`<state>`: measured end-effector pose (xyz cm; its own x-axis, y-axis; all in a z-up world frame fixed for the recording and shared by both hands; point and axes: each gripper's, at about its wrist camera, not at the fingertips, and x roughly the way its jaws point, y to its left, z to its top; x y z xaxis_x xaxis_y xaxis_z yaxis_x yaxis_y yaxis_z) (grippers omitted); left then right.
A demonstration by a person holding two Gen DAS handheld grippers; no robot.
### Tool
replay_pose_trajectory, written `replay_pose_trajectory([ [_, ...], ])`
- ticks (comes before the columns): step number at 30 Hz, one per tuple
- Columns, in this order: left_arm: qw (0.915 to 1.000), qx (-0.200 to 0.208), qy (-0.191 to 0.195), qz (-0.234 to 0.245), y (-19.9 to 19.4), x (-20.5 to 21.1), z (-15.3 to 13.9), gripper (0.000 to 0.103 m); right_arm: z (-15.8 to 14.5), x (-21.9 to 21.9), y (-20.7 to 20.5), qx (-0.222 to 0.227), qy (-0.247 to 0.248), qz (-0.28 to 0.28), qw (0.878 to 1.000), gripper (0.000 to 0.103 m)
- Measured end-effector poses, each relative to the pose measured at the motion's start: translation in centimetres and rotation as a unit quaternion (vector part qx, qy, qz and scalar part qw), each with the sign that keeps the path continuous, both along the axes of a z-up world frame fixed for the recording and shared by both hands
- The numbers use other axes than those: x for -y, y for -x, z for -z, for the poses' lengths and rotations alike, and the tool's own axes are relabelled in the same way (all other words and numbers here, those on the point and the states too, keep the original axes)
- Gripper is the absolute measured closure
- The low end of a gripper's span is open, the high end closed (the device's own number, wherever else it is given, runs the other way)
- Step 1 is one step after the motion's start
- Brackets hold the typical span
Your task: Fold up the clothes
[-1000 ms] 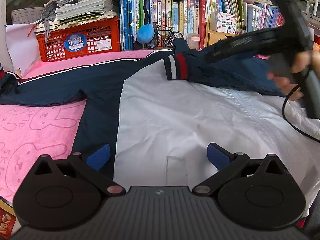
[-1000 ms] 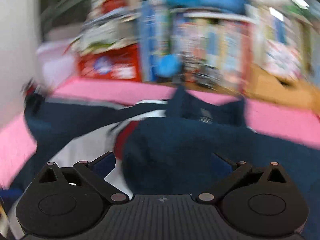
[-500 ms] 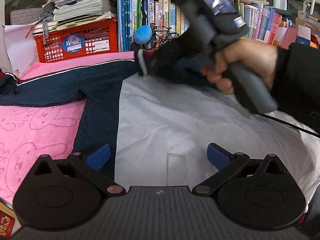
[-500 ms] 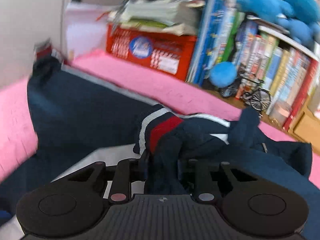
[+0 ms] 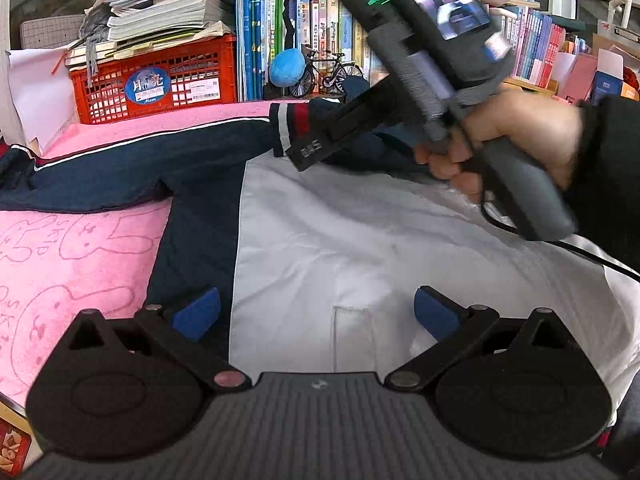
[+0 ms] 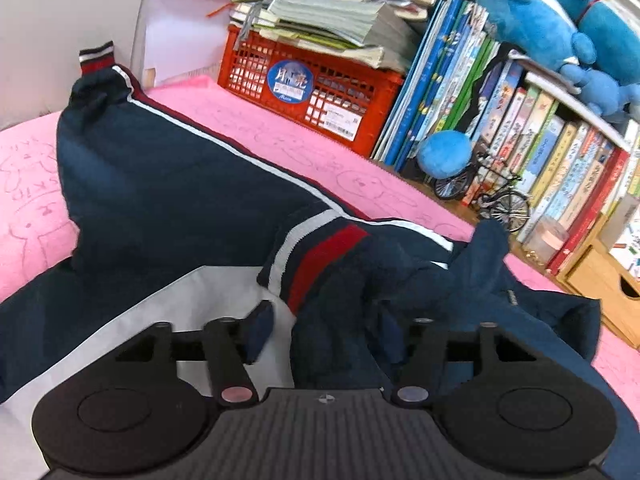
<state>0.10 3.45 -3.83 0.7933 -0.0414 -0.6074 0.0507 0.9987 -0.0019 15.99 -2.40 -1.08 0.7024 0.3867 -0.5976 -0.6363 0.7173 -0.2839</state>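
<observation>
A navy and white jacket [image 5: 340, 232] lies spread on a pink towel [image 5: 60, 248]. My left gripper [image 5: 316, 314] is open and empty, low over the jacket's white front near its hem. My right gripper [image 6: 326, 330] is shut on the jacket's right sleeve [image 6: 344, 280] just behind its striped red and white cuff [image 6: 316, 248], held across the upper chest. In the left wrist view the right gripper [image 5: 304, 152] comes in from the right with the cuff [image 5: 290, 124] at its tip. The left sleeve [image 6: 132, 152] lies stretched out to the far left.
A red crate [image 5: 160, 80] stacked with papers stands at the back left. A row of books [image 6: 520, 152], a blue plush ball [image 6: 446, 154] and a small model bicycle [image 6: 488, 196] line the back edge. A wooden drawer box [image 6: 600, 284] sits at the back right.
My right gripper closed on the right sleeve and carried it leftward across the jacket's chest. My left gripper has not moved.
</observation>
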Motion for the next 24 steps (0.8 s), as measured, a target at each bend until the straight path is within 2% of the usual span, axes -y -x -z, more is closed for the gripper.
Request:
replay_pose_trajectory([
  [1, 1.0000, -0.008, 0.000, -0.001, -0.1, 0.0, -0.2, 0.000, -0.4, 0.4, 0.5, 0.005, 0.001, 0.003, 1.000, 0.036],
  [3, 0.9994, -0.031, 0.015, -0.005, -0.2, -0.2, -1.0, 0.000, -1.2, 2.0, 2.0, 0.016, 0.001, 0.017, 1.000, 0.023],
  [6, 0.9985, -0.025, 0.048, -0.002, 1.0, -0.8, -2.3, 0.000, -2.6, 5.6, 5.0, 0.027, -0.016, 0.041, 0.999, 0.009],
  [9, 0.9993, -0.020, 0.027, -0.014, 2.4, -0.2, -3.2, 0.000, -3.4, 10.5, 8.8, 0.012, -0.027, 0.074, 0.997, 0.007],
  [12, 0.9991, -0.036, -0.001, -0.022, 3.8, 0.9, -3.2, 0.000, -3.3, 14.2, 12.7, -0.014, -0.015, 0.121, 0.992, 0.003],
  [16, 0.9980, -0.063, -0.010, -0.003, 6.8, 2.3, -2.7, 0.000, -2.1, 18.1, 19.2, -0.043, 0.006, 0.170, 0.984, 0.000],
  [21, 0.9961, -0.071, -0.045, 0.028, 11.4, 4.5, -3.2, 0.000, -1.4, 19.1, 26.9, -0.060, 0.000, 0.195, 0.979, 0.000],
  [24, 0.9951, -0.061, -0.065, 0.043, 13.5, 5.4, -3.9, 0.000, -1.9, 18.7, 29.6, -0.065, -0.005, 0.179, 0.982, 0.000],
])
